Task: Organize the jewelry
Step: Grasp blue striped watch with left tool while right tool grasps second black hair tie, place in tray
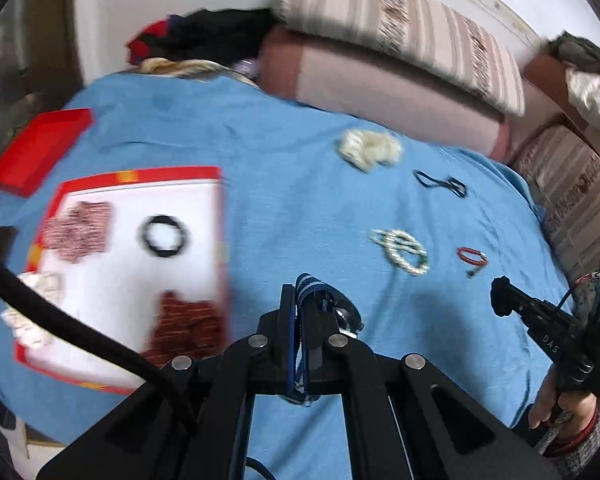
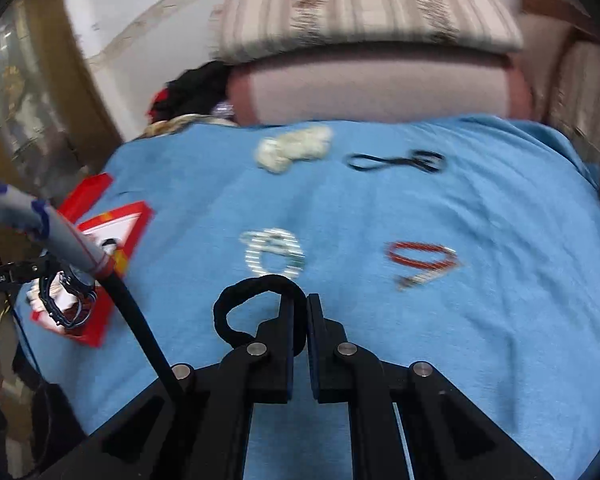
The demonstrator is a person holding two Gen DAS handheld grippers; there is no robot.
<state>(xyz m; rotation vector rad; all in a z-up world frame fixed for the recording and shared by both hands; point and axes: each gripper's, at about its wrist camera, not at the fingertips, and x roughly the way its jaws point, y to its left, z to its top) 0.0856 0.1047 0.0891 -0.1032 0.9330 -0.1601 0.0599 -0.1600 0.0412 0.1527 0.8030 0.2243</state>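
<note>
My left gripper (image 1: pixel 300 300) is shut on a watch with a blue-and-white striped strap (image 1: pixel 306 288), held above the blue cloth. My right gripper (image 2: pixel 298 308) is shut on a black hair tie (image 2: pixel 236 300); it also shows in the left wrist view (image 1: pixel 502 296). A red-rimmed white box (image 1: pixel 216 184) at the left holds a black ring (image 1: pixel 164 236), dark red pieces and white pieces. On the cloth lie a pearl bracelet (image 2: pixel 274 254), a red beaded bracelet (image 2: pixel 420 260), a black cord (image 2: pixel 396 162) and a white scrunchie (image 2: pixel 296 148).
The red box lid (image 1: pixel 40 148) lies beyond the box at far left. Striped cushions (image 1: pixel 400 28) and a pink bolster (image 2: pixel 380 88) border the back of the blue cloth (image 2: pixel 480 340). Dark clothing (image 1: pixel 204 36) sits at the back left.
</note>
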